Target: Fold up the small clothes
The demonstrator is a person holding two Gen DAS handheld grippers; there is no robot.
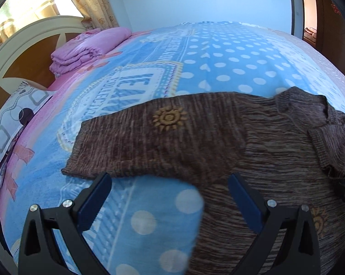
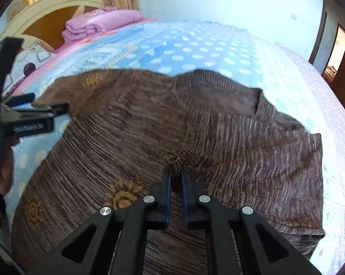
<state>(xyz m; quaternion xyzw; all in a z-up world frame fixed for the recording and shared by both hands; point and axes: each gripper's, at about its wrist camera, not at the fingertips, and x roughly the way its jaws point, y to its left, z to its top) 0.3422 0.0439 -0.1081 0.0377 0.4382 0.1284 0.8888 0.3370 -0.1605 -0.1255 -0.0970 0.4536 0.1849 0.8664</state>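
Sweater (image 2: 218, 126) fabric, brown and ribbed with a streaky knit, lies spread on the bed directly under and ahead of both grippers. Nearest, the right gripper (image 2: 176, 171) has its dark blue-padded fingers drawn almost together, pinching a small puckered fold of the knit near the garment's middle. Around it the weave shows fine horizontal stripes, with orange sun-shaped motifs (image 2: 123, 193) stitched close to the lower hem. The left gripper (image 1: 170, 178) stands with its fingers spread wide, holding nothing; one finger hangs over the blanket, the other over the sweater's body, just short of the outstretched sleeve (image 1: 154, 135). That sleeve reaches leftward, flat, bearing another sun motif. In the right wrist view the left gripper shows at the picture's left edge, beside the sleeve's cuff. Beneath lies a fleecy blue blanket (image 1: 229, 59) with white dots and printed lettering. Farther off sit a folded pink quilt (image 1: 85, 50), a patterned pillow (image 1: 14, 119) and a rounded cream headboard (image 1: 23, 45).
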